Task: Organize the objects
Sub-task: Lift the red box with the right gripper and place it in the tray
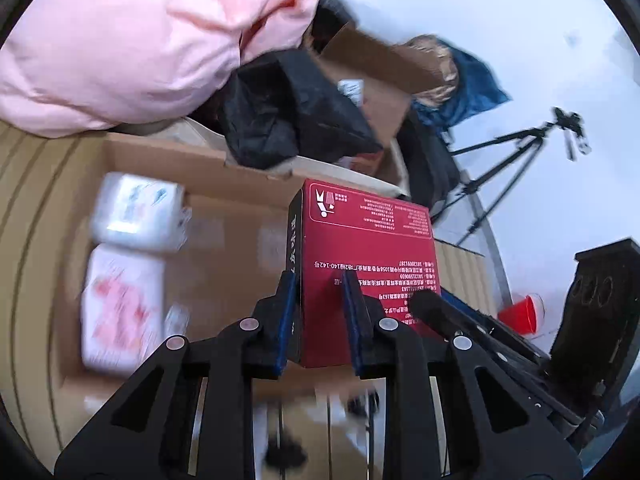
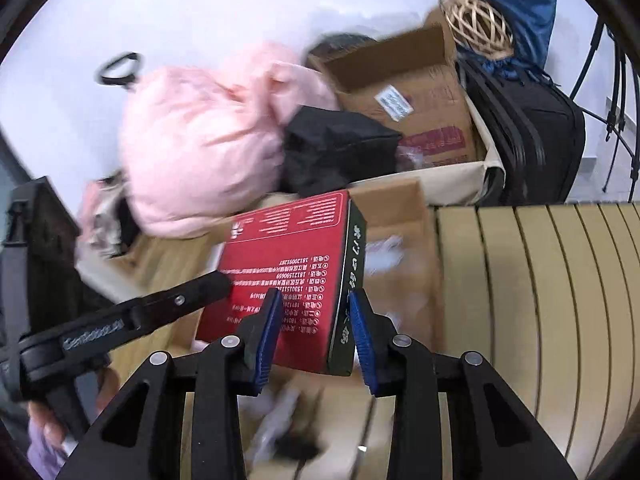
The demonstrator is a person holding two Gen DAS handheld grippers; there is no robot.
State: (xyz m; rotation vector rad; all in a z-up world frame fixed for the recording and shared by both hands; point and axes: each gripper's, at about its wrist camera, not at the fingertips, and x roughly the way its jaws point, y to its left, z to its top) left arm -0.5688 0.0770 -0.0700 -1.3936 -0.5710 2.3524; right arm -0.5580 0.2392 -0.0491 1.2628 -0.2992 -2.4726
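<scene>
A white wall backed a heap of clutter beside a slatted wooden surface [image 2: 560, 300]. Farthest left in the left wrist view lay a pink padded bundle [image 1: 132, 48], with two white packets [image 1: 136, 212] already in the open cardboard box [image 1: 224, 248] below it. Right of those, the left gripper [image 1: 318, 316] was clamped on one end of a red carton [image 1: 368, 248] held above the box, its blue pads pressing a dark side face and the red face. In the right wrist view the right gripper [image 2: 318, 334] pinched the carton's other end, narrow and tight on it. Farther right stood a black tripod [image 1: 504, 172] and a red cup [image 1: 520, 314].

The step in hand looked like carrying the carton, shared between both grippers, toward the box. The next move likely called for lowering it level beside the packets and loosening both grips together.
</scene>
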